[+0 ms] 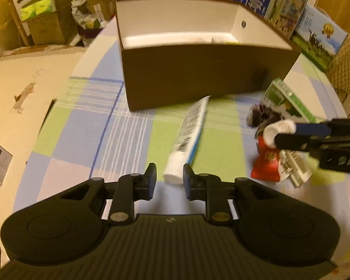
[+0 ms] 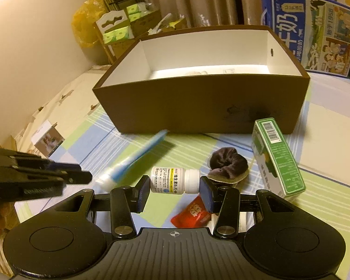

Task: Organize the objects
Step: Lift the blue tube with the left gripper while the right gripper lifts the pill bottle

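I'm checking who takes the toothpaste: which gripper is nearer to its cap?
Left. The left gripper has the toothpaste cap between its open fingers; the right gripper, off to the side, holds a white pill bottle.

The right tool (image 2: 174,187) clamps a white pill bottle (image 2: 172,183) lengthwise between its pads, above a red packet (image 2: 190,214). A dark scrunchie (image 2: 228,163) and green carton (image 2: 277,161) lie right of it, a toothpaste tube (image 2: 133,165) left. Behind stands an open brown box (image 2: 198,107) on the checked table (image 2: 326,140).
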`<action>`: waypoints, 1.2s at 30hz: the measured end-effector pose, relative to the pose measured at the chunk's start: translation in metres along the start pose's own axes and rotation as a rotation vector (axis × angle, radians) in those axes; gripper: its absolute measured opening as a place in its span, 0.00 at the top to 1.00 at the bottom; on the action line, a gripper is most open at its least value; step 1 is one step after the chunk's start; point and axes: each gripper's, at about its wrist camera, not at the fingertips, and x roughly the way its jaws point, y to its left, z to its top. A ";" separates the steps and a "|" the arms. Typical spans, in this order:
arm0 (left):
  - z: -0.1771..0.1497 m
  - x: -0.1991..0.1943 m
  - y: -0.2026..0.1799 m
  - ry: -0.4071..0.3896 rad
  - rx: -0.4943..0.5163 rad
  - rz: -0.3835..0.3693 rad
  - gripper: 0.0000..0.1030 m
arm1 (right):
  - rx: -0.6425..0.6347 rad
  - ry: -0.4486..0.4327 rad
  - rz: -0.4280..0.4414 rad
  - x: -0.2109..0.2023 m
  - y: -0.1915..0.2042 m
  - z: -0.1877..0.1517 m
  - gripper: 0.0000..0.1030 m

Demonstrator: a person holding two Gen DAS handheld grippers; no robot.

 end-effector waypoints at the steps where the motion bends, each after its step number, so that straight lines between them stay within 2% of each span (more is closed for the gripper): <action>1: 0.000 0.004 0.001 0.012 -0.005 -0.003 0.79 | 0.004 -0.001 -0.006 -0.001 -0.002 0.000 0.58; 4: 0.001 0.013 0.001 0.030 -0.015 -0.030 0.72 | 0.019 -0.003 -0.021 -0.003 -0.009 -0.001 0.58; 7: 0.005 0.022 -0.008 0.034 0.031 -0.038 0.70 | 0.035 -0.007 -0.037 -0.007 -0.015 -0.002 0.58; 9: 0.010 0.029 -0.014 0.044 0.054 -0.045 0.65 | 0.045 -0.009 -0.047 -0.009 -0.019 -0.003 0.58; 13: 0.019 0.047 -0.028 0.063 0.100 -0.064 0.65 | 0.068 -0.012 -0.065 -0.014 -0.026 -0.006 0.58; 21: 0.027 0.081 -0.042 0.111 0.178 -0.045 0.66 | 0.112 -0.023 -0.098 -0.023 -0.037 -0.012 0.58; 24: 0.029 0.083 -0.045 0.102 0.214 -0.037 0.70 | 0.121 -0.024 -0.103 -0.025 -0.040 -0.014 0.58; 28: 0.025 0.080 -0.046 0.098 0.220 -0.037 0.71 | 0.121 -0.027 -0.100 -0.026 -0.040 -0.014 0.58; 36: 0.015 0.046 -0.041 0.052 0.169 -0.067 0.71 | 0.101 -0.038 -0.077 -0.027 -0.037 -0.008 0.58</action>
